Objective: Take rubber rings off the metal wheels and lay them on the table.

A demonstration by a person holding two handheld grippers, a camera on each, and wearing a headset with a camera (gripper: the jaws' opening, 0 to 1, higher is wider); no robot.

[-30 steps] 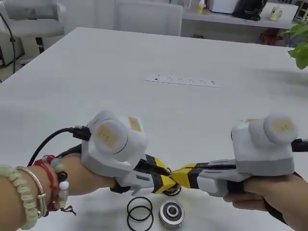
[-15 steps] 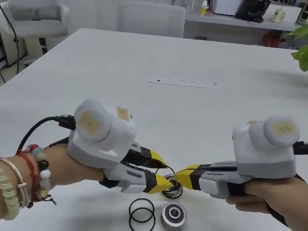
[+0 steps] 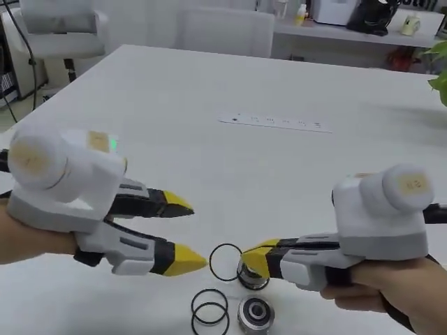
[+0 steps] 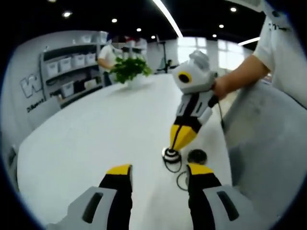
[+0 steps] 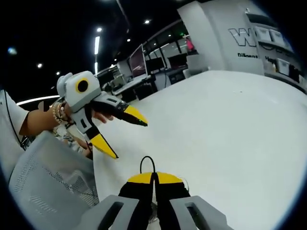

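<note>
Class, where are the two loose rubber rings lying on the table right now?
In the head view the two rubber rings lie overlapping at bottom centre, just left of a loose metal wheel and below the right tool.

Near the table's [image 3: 140,98] front edge, passage is crowded: two loose rings [image 3: 209,312], a bare wheel [image 3: 255,314], a third ring [image 3: 210,262] and a second wheel [image 3: 254,276] under the closed right gripper [image 3: 246,258], with the spread left gripper [image 3: 199,234] just left. Mid-table lies free up to the power strip [image 3: 276,121].

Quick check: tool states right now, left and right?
Left tool: open, holding nothing.
Right tool: shut, tips at a metal wheel beside a rubber ring; what it pinches cannot be told.
</note>
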